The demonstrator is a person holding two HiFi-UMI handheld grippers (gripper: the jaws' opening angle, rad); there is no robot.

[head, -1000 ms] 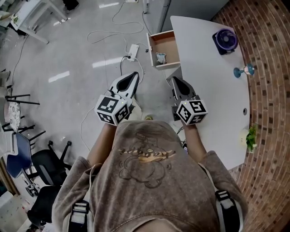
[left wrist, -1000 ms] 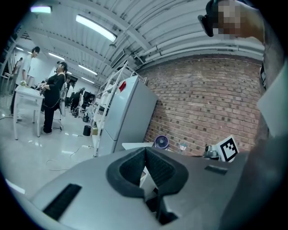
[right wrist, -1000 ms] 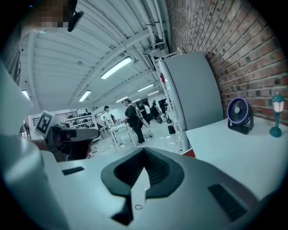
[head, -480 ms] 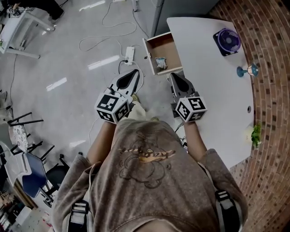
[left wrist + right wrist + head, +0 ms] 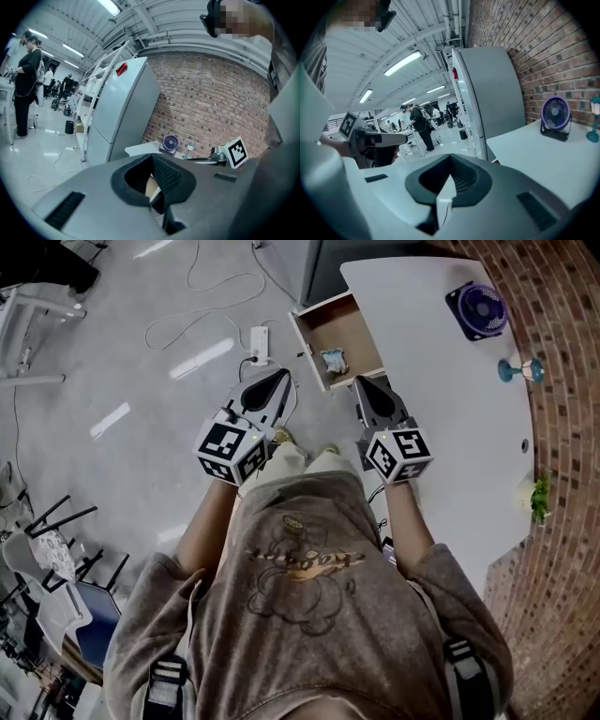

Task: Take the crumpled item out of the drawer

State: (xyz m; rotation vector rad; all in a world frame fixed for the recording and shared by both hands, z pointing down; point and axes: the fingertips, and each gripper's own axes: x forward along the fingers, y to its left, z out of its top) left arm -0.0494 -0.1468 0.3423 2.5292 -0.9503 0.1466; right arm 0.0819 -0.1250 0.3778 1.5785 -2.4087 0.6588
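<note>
Head view: the person, in a brown printed T-shirt (image 5: 305, 568), holds both tools out in front, each pointing towards an open, wood-lined drawer (image 5: 354, 329) that juts from the end of a white curved table (image 5: 450, 418). The crumpled pale bluish item (image 5: 334, 360) lies inside the drawer, on its floor towards the near end, and neither tool touches it. The right gripper (image 5: 364, 382) has its tip close to the drawer's near rim, beside the table edge. The left gripper (image 5: 277, 378) hangs over the grey floor (image 5: 141, 362), a little apart from the drawer's side, with a white power strip (image 5: 256, 337) and its cables lying beyond it. On the table top stand a purple desk fan (image 5: 484, 310) and a small blue stemmed ornament (image 5: 520, 369), both well away from the drawer, next to a red brick wall (image 5: 562, 427).

In the left gripper view the left gripper (image 5: 151, 158) has its dark ribbed pads closed tip to tip, with nothing gripped. In the right gripper view the right gripper (image 5: 450, 158) is likewise clenched on nothing.
</note>
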